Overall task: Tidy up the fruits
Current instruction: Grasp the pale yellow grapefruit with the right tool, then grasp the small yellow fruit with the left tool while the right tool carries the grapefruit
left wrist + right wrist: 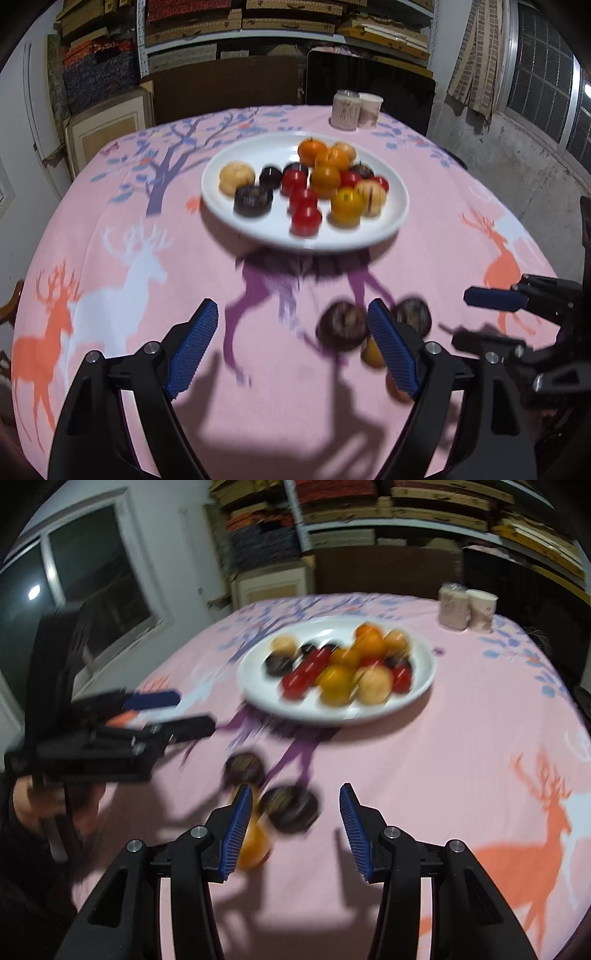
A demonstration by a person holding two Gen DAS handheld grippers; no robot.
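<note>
A white plate (258, 147) holds several orange, red, tan and dark toy fruits; it also shows in the right wrist view (421, 679). Loose fruits lie on the pink cloth near me: two dark ones (341, 325) (415, 314) and an orange one (373, 352). My left gripper (291, 323) is open and empty, its right finger in front of these fruits. My right gripper (295, 806) is open, with a dark fruit (290, 808) between its fingers and an orange fruit (255, 843) behind its left finger. Another dark fruit (243, 768) lies farther off. Both views are blurred.
Two pale cups (354, 109) stand at the table's far edge behind the plate. Shelves of boxes (288, 22) fill the back wall. The right gripper shows at the right of the left wrist view (495, 299); the left gripper shows in the right wrist view (177, 710).
</note>
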